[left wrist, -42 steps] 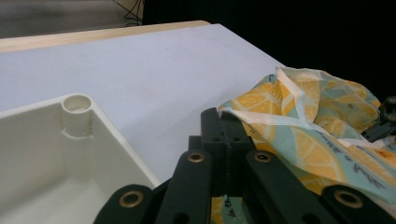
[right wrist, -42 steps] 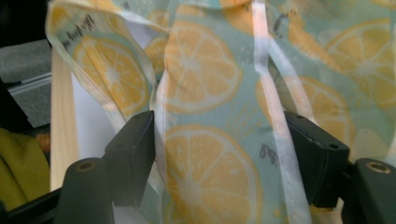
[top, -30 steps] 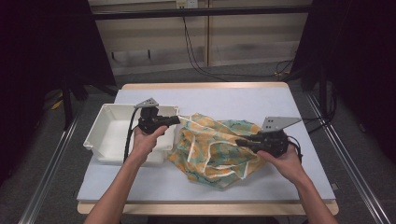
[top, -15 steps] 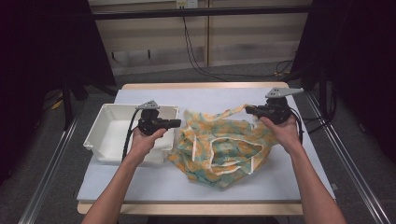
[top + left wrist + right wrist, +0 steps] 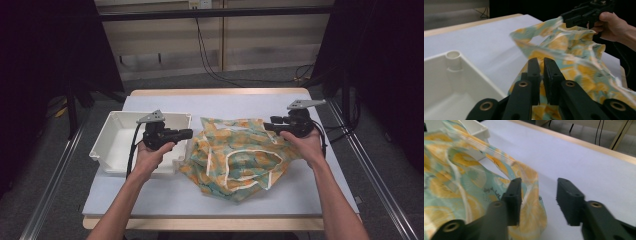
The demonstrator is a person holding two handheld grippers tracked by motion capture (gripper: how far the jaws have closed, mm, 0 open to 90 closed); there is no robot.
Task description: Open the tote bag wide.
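Note:
An orange and teal patterned cloth (image 5: pixel 240 157) lies crumpled and partly spread on the middle of the table. My left gripper (image 5: pixel 187 133) is at the cloth's left edge, beside the bin. In the left gripper view its jaws (image 5: pixel 542 62) are pressed together with the cloth (image 5: pixel 574 55) pinched low between them. My right gripper (image 5: pixel 267 126) hovers at the cloth's far right corner. Seen in the right gripper view, it (image 5: pixel 537 192) is open, and the cloth's edge (image 5: pixel 461 177) lies against the left jaw with nothing gripped.
A white plastic bin (image 5: pixel 115 145) sits at the table's left, under my left hand. The table (image 5: pixel 225 102) has a pale sheet over it and a wooden rim. Metal rails run along both sides, and cables trail at the far right.
My right gripper swung from the front right to the far right, pulling the cloth's corner out and spreading it, then its jaws came open. My left gripper stayed put.

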